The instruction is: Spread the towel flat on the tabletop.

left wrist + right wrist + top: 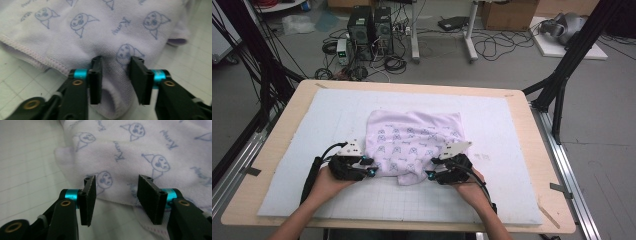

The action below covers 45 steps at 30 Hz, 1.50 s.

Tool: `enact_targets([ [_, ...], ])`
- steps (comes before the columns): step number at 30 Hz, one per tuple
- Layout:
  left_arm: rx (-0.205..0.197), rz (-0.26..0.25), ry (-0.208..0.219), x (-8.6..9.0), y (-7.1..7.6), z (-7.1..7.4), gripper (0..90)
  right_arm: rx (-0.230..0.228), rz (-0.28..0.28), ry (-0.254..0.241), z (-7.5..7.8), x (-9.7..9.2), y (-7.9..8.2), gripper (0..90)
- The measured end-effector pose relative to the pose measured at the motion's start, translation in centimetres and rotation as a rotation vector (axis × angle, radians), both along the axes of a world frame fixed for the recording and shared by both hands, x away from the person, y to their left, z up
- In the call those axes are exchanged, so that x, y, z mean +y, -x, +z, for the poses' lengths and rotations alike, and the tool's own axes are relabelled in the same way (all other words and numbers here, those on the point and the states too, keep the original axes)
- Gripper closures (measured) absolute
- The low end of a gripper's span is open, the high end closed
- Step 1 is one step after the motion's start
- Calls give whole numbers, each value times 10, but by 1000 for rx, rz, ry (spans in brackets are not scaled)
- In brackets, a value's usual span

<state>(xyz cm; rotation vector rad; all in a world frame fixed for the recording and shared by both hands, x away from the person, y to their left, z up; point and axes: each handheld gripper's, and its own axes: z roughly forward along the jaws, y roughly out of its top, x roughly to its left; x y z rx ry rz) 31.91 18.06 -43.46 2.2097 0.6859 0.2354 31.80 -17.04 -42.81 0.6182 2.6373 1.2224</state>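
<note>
A pale lilac cloth (414, 137) printed with small blue cat faces lies folded on the white gridded mat (497, 200). My left gripper (371, 166) sits at the cloth's near left edge, my right gripper (432, 167) at its near right edge. In the left gripper view the left gripper (116, 75) stands open, and a rounded fold of the cloth (100, 27) lies between the jaws without being pinched. In the right gripper view the right gripper (116, 195) is open too, and the cloth (140, 147) with its stitched hem lies under and between the jaws.
The mat covers most of a light wooden table (277, 145). Bare mat lies to the left, right and near side of the cloth. Beyond the table are floor cables, computer towers (369, 27) and black frame legs (562, 75).
</note>
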Motion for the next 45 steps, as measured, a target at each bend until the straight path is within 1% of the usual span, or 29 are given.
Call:
enact_targets([
  [1, 6, -4, -6, -1, -2, -2, 697, -3, -9, 16, -4, 5, -2, 528],
  [2, 8, -3, -1, -3, -4, -4, 769, -12, -18, 25, -7, 7, -3, 571],
  [3, 15, -5, 4, -4, -6, -4, 802, -22, -32, 29, -9, 9, -5, 627],
  [5, 12, -8, -3, -5, -6, -3, 842, -43, -54, 28, -9, 9, -8, 726],
  [7, 11, -9, -4, -5, -4, -2, 853, -33, -59, 23, -10, 7, -10, 797],
  [8, 10, -13, -7, -5, -3, -1, 857, -24, -59, 15, -11, 5, -12, 850],
  [9, 12, -14, -3, -4, -3, 0, 859, -8, -52, 3, -11, 4, -13, 871],
  [11, 10, -13, 8, -3, 0, 4, 861, 7, -43, -5, -9, 0, -13, 884],
  [12, 8, -13, 20, -3, 1, 7, 861, 6, -40, -9, -8, -1, -12, 885],
  [13, -3, -19, 27, -1, 4, 12, 861, 2, -34, -12, -6, -2, -10, 885],
  [15, -16, -22, 47, 0, 9, 20, 862, -13, -20, -36, 2, -8, -4, 886],
  [18, -38, -32, 77, 4, 18, 34, 864, -35, 0, -57, 16, -16, 7, 886],
  [21, -57, -46, 102, 6, 28, 47, 864, -42, 28, -66, 31, -25, 20, 886],
  [22, -65, -51, 103, 6, 31, 50, 864, -52, 39, -69, 37, -28, 24, 887],
  [25, -74, -61, 135, 8, 38, 61, 864, -77, 47, -74, 52, -34, 33, 887],
  [26, -87, -62, 139, 8, 40, 64, 864, -91, 53, -75, 57, -36, 35, 887],
  [27, -92, -65, 147, 8, 42, 68, 864, -99, 54, -70, 63, -37, 38, 887],
  [28, -97, -67, 156, 7, 43, 71, 864, -118, 57, -65, 70, -38, 38, 887],
  [30, -121, -55, 145, 4, 41, 75, 863, -142, 51, -52, 80, -40, 36, 887],
  [32, -130, -32, 127, 2, 34, 73, 863, -151, 39, -49, 84, -40, 26, 887],
  [34, -112, 5, 101, -1, 21, 65, 863, -127, 15, -45, 81, -38, 13, 887],
  [35, -105, 27, 84, -3, 13, 59, 863, -119, 4, -33, 76, -36, 4, 886],
  [37, -66, 61, 67, -5, -3, 45, 863, -79, -20, -29, 62, -31, -14, 886],
  [38, -58, 79, 45, -7, -10, 38, 863, -69, -33, -17, 54, -28, -21, 886],
  [40, -10, 100, 12, -9, -24, 25, 863, -36, -47, 12, 41, -22, -35, 885],
  [41, 2, 108, -5, -11, -28, 21, 863, -22, -58, 17, 33, -19, -42, 884],
  [42, 19, 117, -14, -11, -32, 16, 863, -12, -59, 23, 30, -18, -46, 884],
  [43, 35, 121, -17, -12, -35, 13, 863, -1, -65, 23, 26, -16, -50, 882],
  [45, 45, 123, -20, -11, -37, 10, 863, 26, -75, 12, 18, -16, -56, 877],
])
